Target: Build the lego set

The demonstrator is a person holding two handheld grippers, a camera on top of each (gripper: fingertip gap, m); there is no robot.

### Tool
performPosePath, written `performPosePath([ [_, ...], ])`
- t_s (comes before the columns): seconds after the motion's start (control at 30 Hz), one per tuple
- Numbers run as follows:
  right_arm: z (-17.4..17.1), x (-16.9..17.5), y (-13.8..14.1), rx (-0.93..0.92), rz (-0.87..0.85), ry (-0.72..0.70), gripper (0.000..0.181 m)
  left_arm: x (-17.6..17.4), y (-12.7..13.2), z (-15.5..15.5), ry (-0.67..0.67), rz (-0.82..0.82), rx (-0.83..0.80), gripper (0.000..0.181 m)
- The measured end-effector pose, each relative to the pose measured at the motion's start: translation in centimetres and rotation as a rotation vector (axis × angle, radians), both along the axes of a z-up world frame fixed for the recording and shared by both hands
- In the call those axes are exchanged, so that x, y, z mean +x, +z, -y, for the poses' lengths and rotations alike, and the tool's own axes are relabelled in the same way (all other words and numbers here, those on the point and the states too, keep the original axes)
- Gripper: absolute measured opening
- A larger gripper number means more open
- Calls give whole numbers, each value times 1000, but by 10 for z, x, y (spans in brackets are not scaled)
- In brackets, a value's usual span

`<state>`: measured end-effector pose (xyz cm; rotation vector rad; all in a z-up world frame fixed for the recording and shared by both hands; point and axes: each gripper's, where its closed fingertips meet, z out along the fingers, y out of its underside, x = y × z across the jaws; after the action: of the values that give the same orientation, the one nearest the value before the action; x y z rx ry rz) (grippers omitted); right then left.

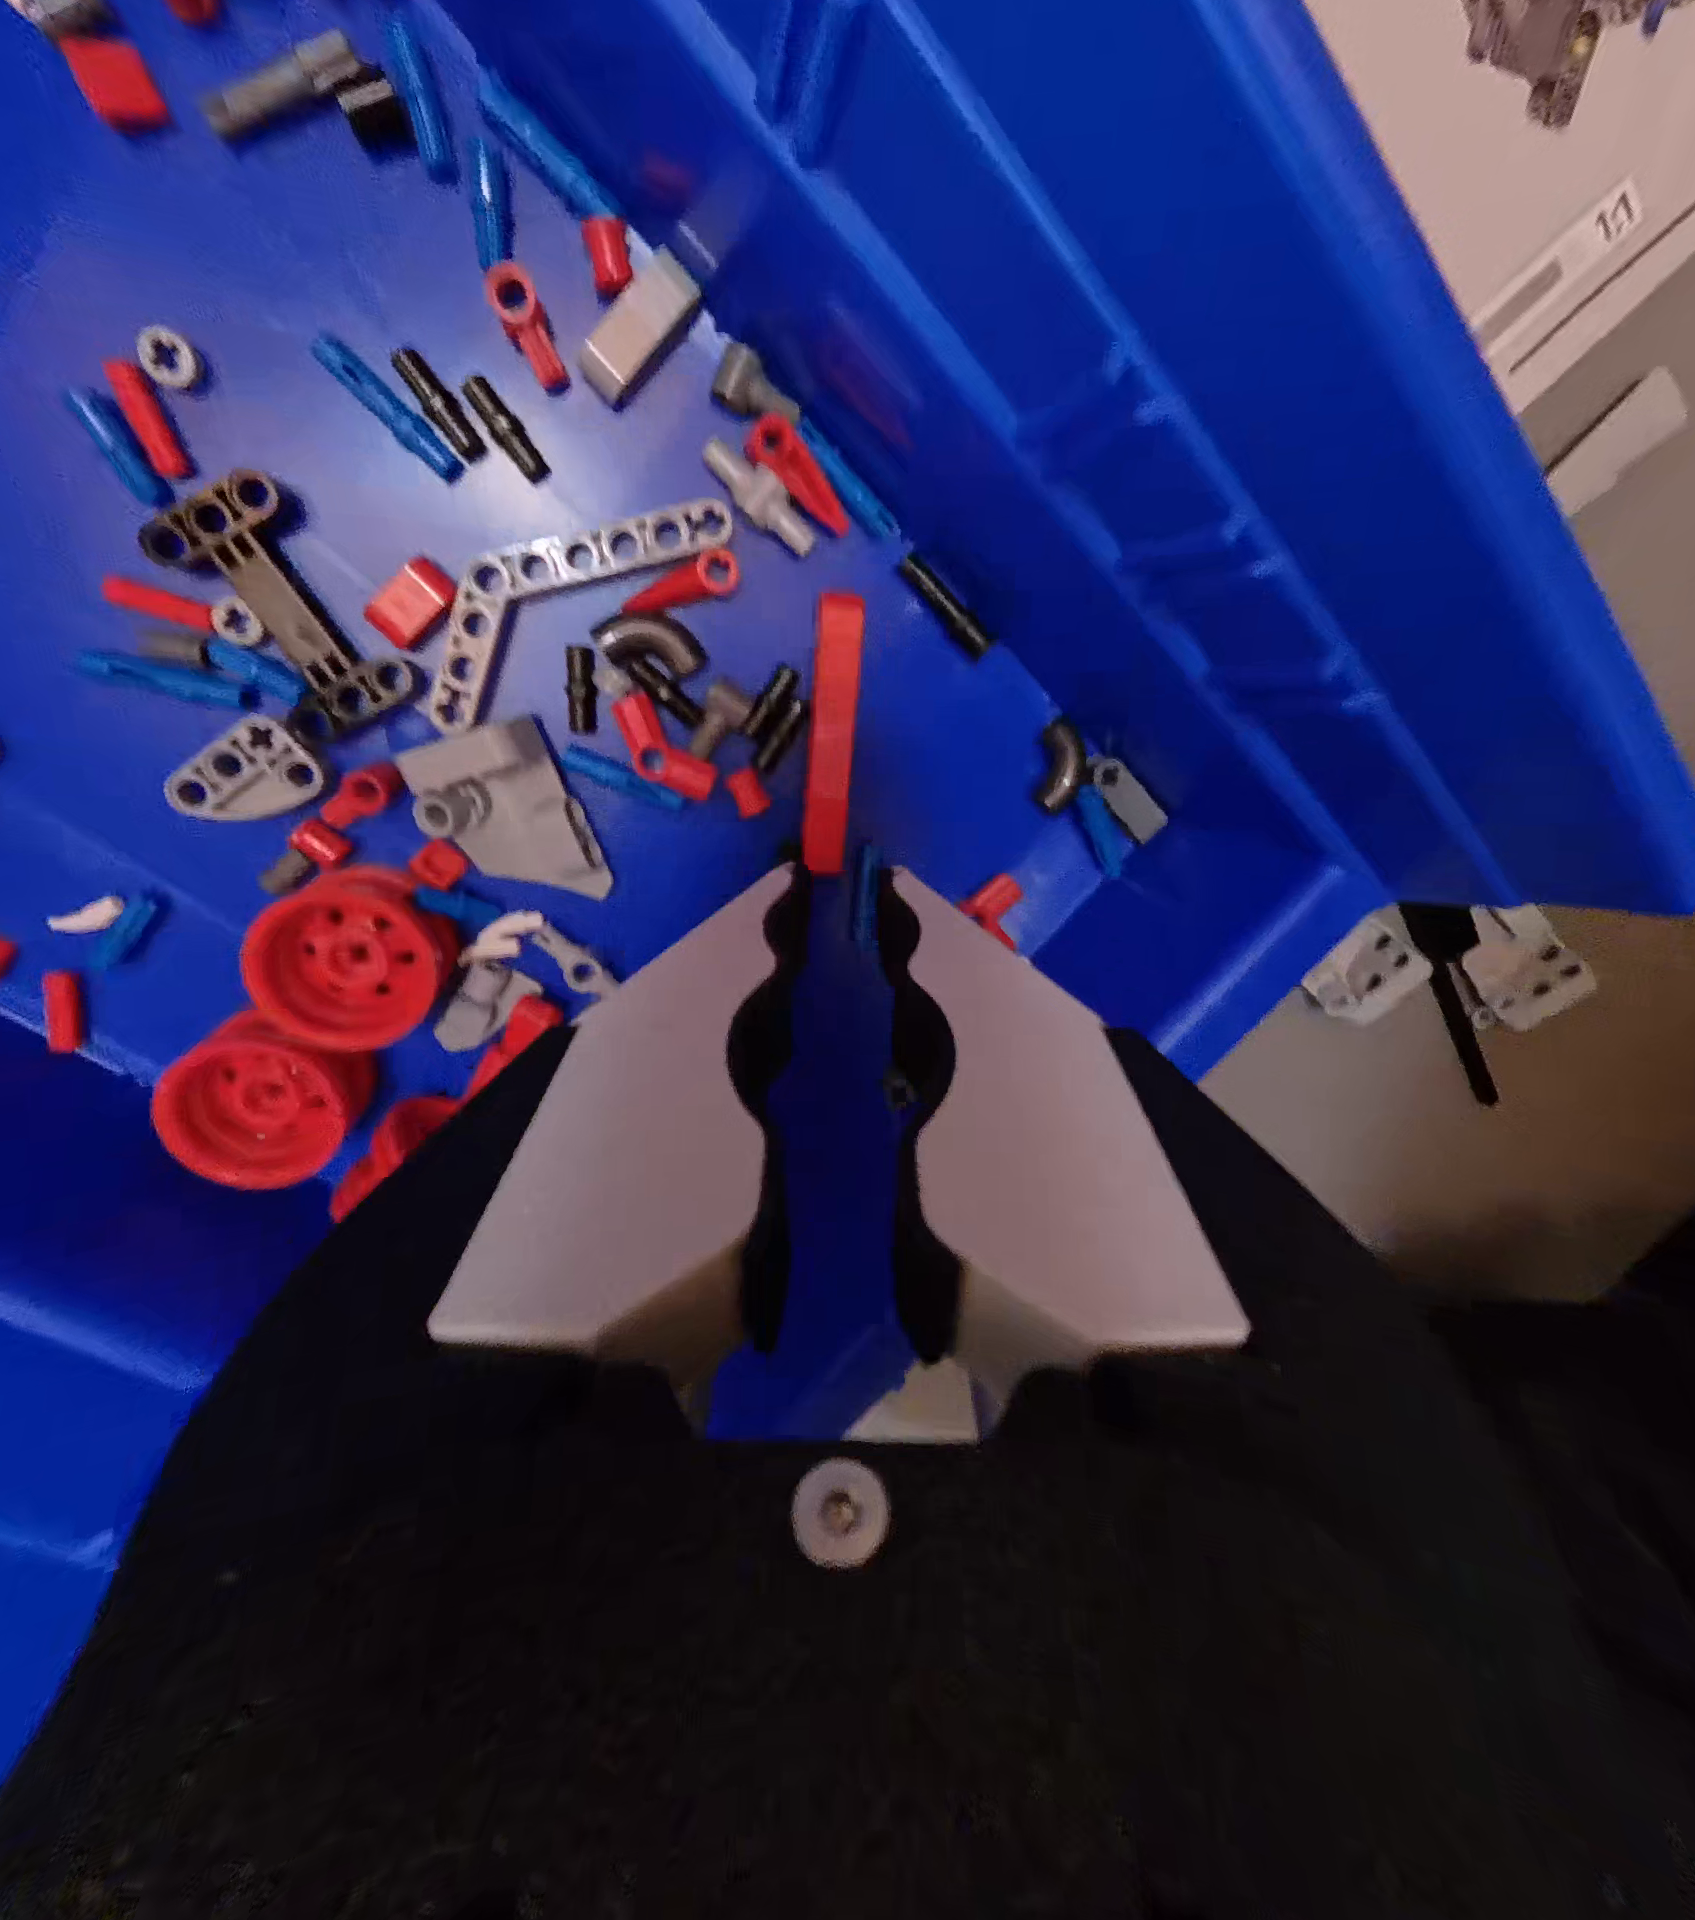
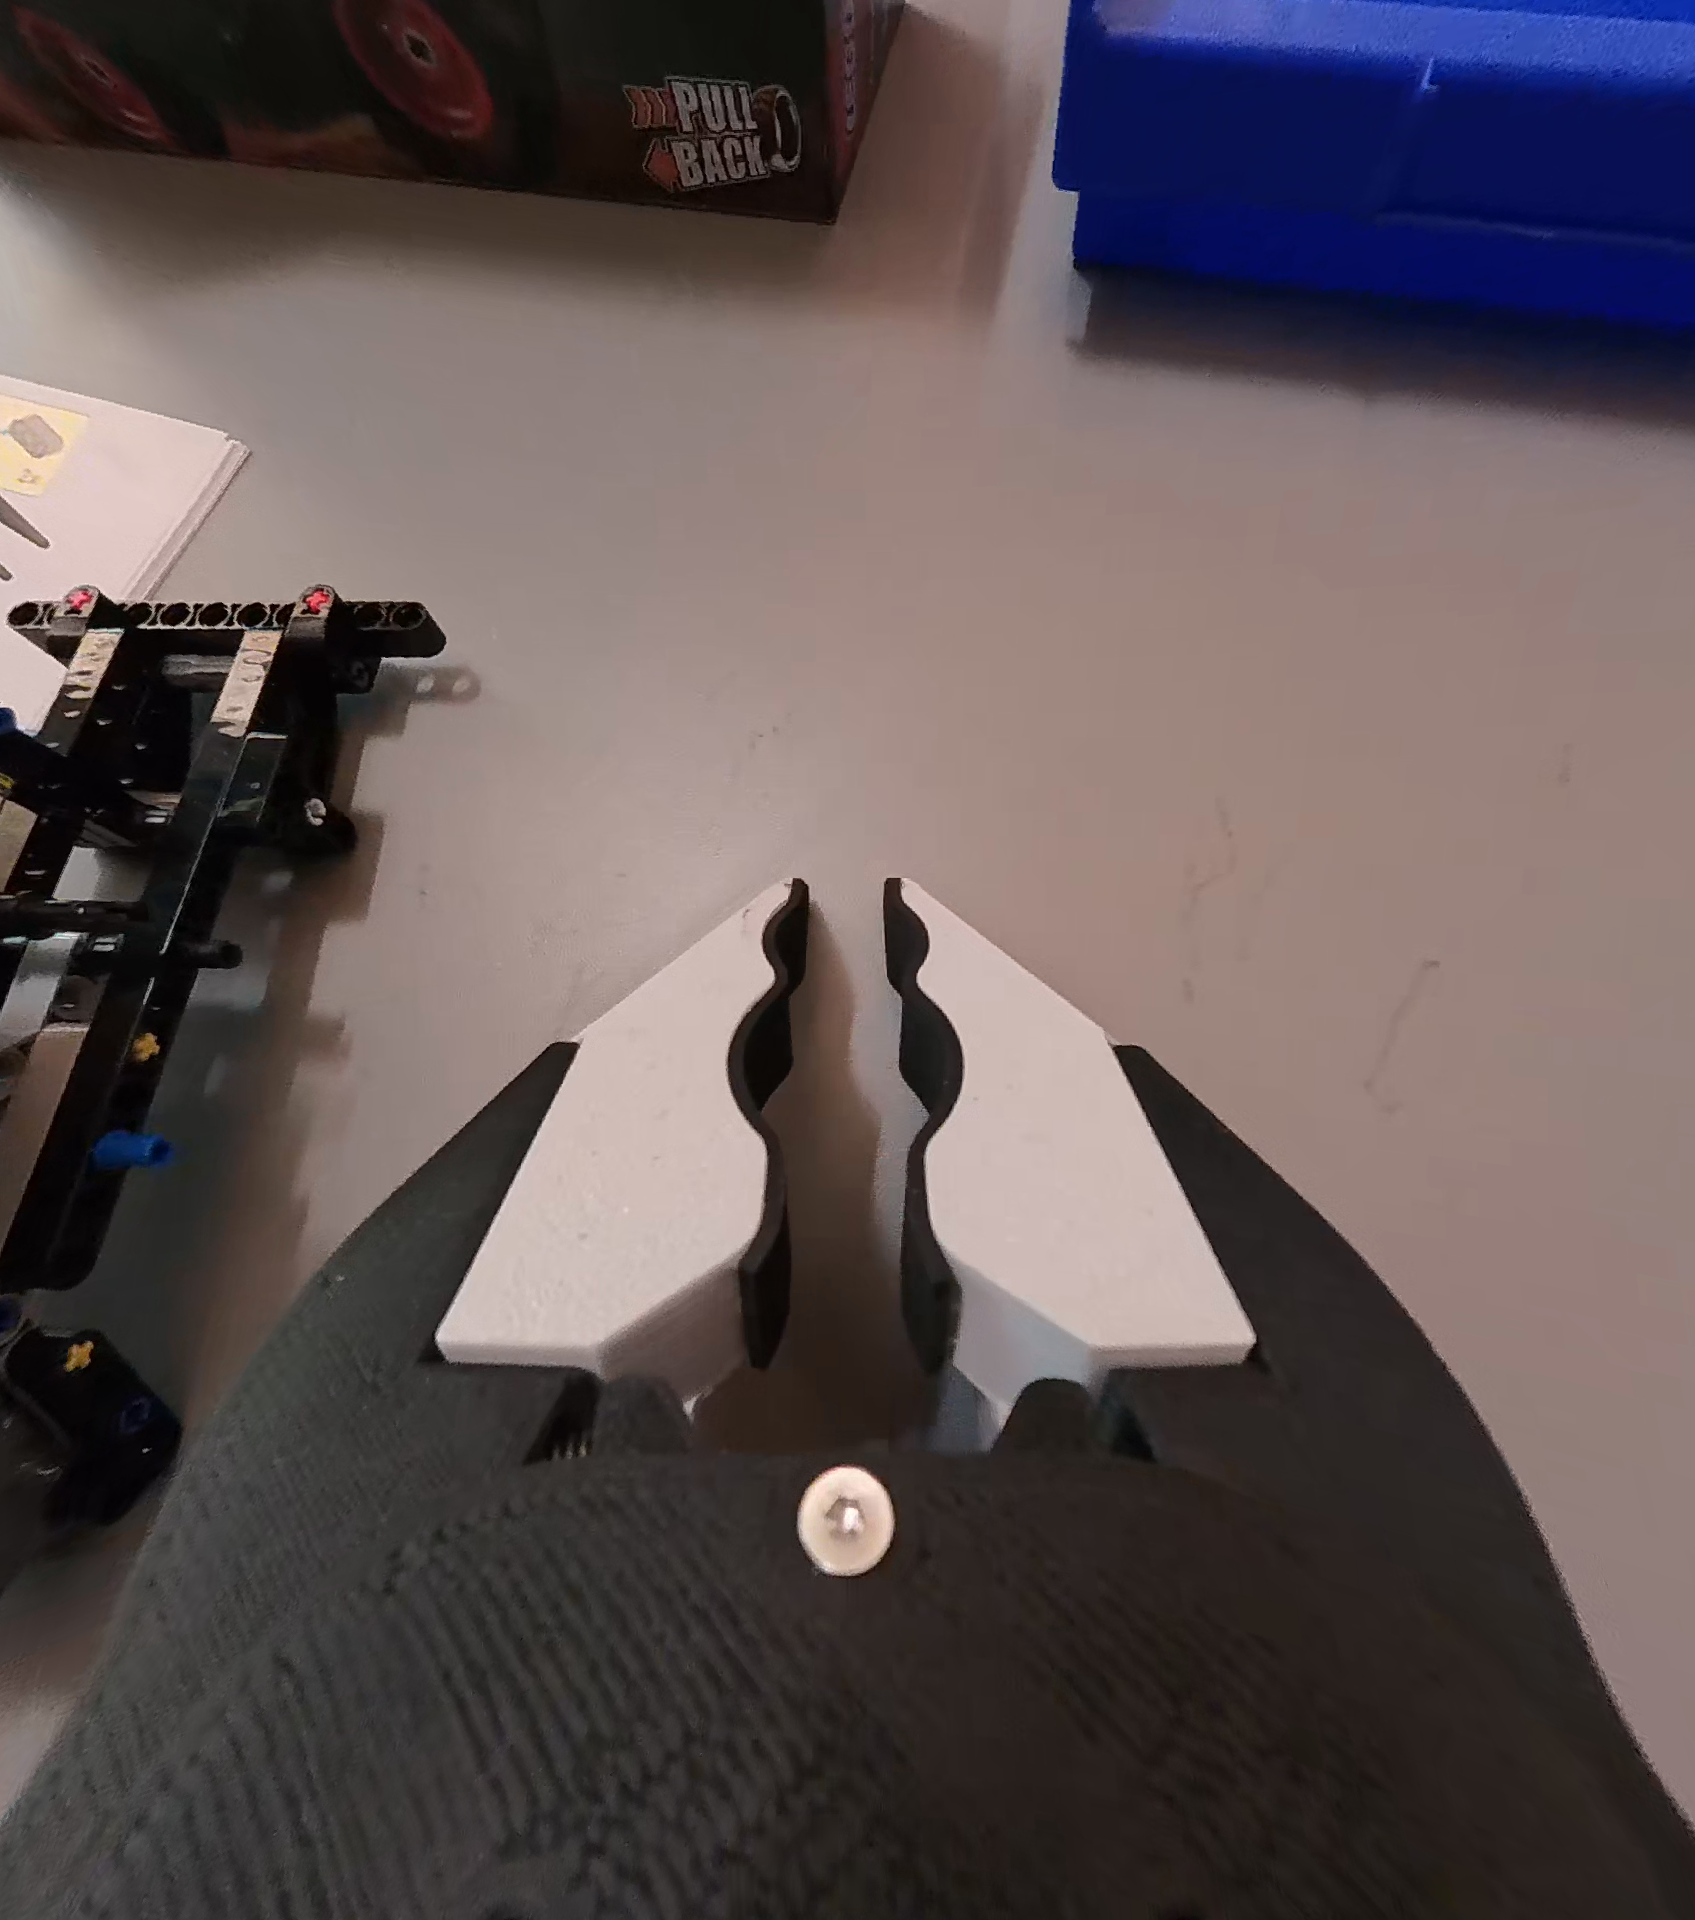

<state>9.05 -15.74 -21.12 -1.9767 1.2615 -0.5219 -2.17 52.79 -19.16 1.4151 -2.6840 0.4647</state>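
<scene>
In the left wrist view, my left gripper hangs over a blue bin full of loose Technic parts. Its jaws stand a little apart. The near end of a long red beam and a small blue pin lie right at the fingertips, and the jaws do not look clamped on either. In the right wrist view, my right gripper is open and empty above the bare grey table. The partly built black model sits to its left.
The bin holds two red wheels, a grey bent beam, a black frame piece, and several pins and connectors. A grey sub-assembly lies outside the bin. In the right wrist view I see the instruction booklet, the set's box and the blue bin. Left tips to right tips: about 70 cm.
</scene>
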Motion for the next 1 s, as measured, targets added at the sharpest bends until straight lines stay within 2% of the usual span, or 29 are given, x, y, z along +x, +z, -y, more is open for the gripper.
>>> performPosePath([
  [0.07, 0, 0, 0, -7, 3, 0, 13, -6, 1, -3, 4, -20, 18, 11],
  [0.17, 0, 0, 0, -7, 3, -1, 13, 12, 0, -25, 116, 49, 122, 15],
  [0.33, 1, 0, 0, 4, -2, -5, 12, 70, 14, -53, 406, 298, 65, 29],
  [0.43, 1, 1, 0, -1, 0, -5, 12, 93, 20, -69, 495, 433, 71, 39],
  [0.53, 1, 1, 0, -4, 1, -6, 12, 110, 25, -59, 522, 501, -13, 41],
  [0.63, 2, 1, 0, 7, -4, -10, 11, 122, 24, -31, 444, 523, -69, 41],
  [0.7, 2, 1, 0, 14, -7, -10, 11, 129, 19, -11, 278, 558, -32, 25],
  [0.73, 2, 1, 0, 16, -8, -11, 10, 134, 17, -3, 171, 591, 7, 23],
  [0.8, 2, 1, 0, 23, -11, -10, 10, 143, 13, 3, 18, 616, 91, 26],
  [0.87, 2, 1, 0, 22, -10, -9, 11, 144, 4, 9, -143, 563, 123, 36],
  [0.93, 1, 1, 0, 23, -10, -7, 11, 151, -2, 3, -232, 547, 169, 33],
  [1.0, 1, 0, 0, 28, -12, -2, 13, 156, -9, -2, -278, 517, 189, 39],
])
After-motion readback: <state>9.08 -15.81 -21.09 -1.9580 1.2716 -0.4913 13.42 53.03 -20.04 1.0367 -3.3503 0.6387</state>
